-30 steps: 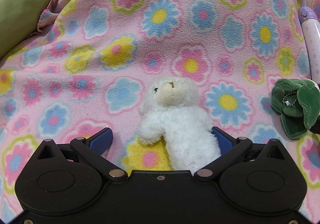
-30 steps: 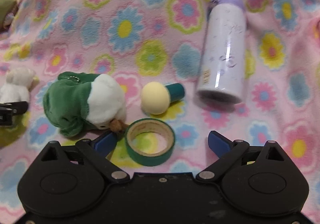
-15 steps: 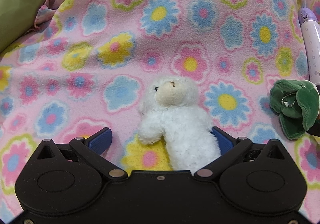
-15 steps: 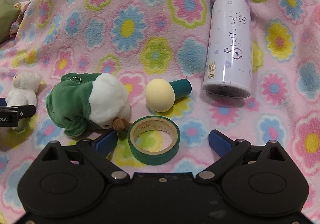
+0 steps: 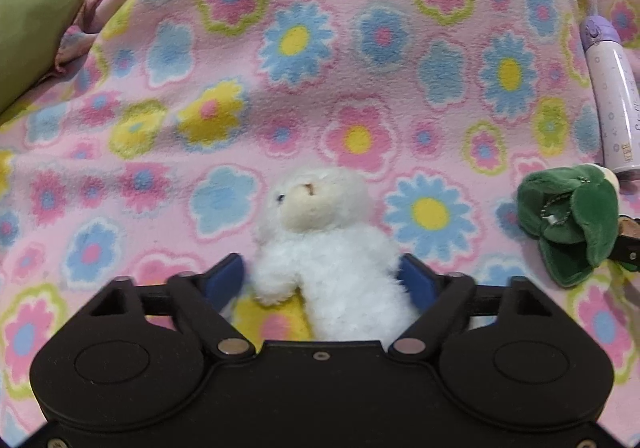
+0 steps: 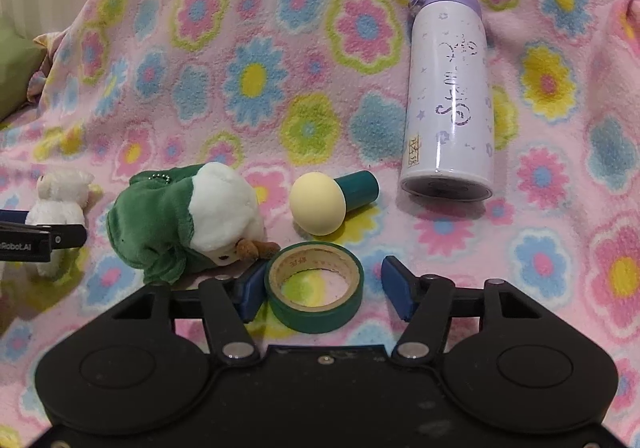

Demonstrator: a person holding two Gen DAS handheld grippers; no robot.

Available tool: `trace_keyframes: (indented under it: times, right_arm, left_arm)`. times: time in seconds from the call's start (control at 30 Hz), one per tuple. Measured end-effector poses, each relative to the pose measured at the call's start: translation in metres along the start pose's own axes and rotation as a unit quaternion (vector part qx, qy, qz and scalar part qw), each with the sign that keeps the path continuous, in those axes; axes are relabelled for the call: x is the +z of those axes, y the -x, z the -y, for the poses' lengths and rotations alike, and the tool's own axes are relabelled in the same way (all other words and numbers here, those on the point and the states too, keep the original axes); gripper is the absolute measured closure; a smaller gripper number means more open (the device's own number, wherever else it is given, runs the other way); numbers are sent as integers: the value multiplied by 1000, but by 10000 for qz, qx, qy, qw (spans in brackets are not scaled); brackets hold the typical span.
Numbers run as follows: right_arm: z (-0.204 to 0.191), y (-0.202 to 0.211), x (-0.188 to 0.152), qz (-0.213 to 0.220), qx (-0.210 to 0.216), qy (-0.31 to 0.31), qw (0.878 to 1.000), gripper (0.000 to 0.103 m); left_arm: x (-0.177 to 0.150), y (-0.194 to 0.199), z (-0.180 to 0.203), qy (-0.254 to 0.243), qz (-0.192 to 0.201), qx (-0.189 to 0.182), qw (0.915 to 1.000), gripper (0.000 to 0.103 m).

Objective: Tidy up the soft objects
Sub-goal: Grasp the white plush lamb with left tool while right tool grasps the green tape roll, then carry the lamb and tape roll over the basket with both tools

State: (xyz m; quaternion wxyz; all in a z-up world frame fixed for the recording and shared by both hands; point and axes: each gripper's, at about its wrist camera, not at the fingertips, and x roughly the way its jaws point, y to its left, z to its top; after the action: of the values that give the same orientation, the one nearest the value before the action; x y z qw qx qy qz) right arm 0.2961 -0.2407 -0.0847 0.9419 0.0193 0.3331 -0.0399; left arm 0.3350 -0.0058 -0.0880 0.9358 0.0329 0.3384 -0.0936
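Observation:
A white plush lamb (image 5: pixel 320 248) lies on the flowered blanket between the jaws of my left gripper (image 5: pixel 322 280). The jaws are closing, and both blue pads touch its fur. A green and white plush toy (image 6: pixel 180 220) lies to the right of it, with a bead chain on its back. My right gripper (image 6: pixel 324 288) straddles a green tape roll (image 6: pixel 316 292). Its jaws are closing too. The left pad touches the roll, while the right pad (image 6: pixel 394 288) stands apart from it. The lamb (image 6: pixel 60 200) and the left gripper's fingers (image 6: pixel 40 240) show at the right wrist view's left edge.
A lilac flask (image 6: pixel 448 100) lies on the pink blanket (image 5: pixel 360 68) at the right. A yellow-headed, teal-handled sponge (image 6: pixel 320 204) lies between the flask and the green plush. A green cushion (image 5: pixel 28 32) sits at the far left.
Both grippers' jaws have narrowed. The left pads now reach the lamb, and the right pads have drawn in around the tape roll. The right wrist view has shifted slightly.

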Motion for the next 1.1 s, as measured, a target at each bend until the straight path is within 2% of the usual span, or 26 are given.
trace_keyframes:
  times: [0.03,0.1,0.13,0.33,0.5,0.63,0.7,0.9,1.1]
  right_arm:
    - [0,0,0,3,1,-8,10000,42]
    - [0,0,0,8,11,-27,10000,42]
    - [0,0,0,14,20,-41,10000,43]
    - [2,2,-1,36,15,-110,9999,45]
    - [2,4,-2,29,-1,-157,9999,47]
    - [3,7,-2,-13,-47,-202,9998,54]
    - [3,10,-3,-73,-66,-191,9998,55]
    - [-6,34,-13,-285,-225,273,9990,55]
    - [2,79,-22,-322,-223,12,9992,55]
  left_arm:
    - [1,1,2,-28,22,40,10000,38]
    - [2,3,5,-102,55,11,9999,45]
    - [2,4,5,-100,29,-116,9999,49]
    - [0,30,11,-156,145,-269,9994,49]
    - [-4,69,17,-144,217,-275,9993,49]
    - [-12,102,17,-79,201,-286,9994,49]
    - [-19,117,16,-31,179,-293,9994,49]
    - [-46,155,21,-229,207,-179,9994,49]
    - [-72,183,30,-361,122,-259,9989,49]
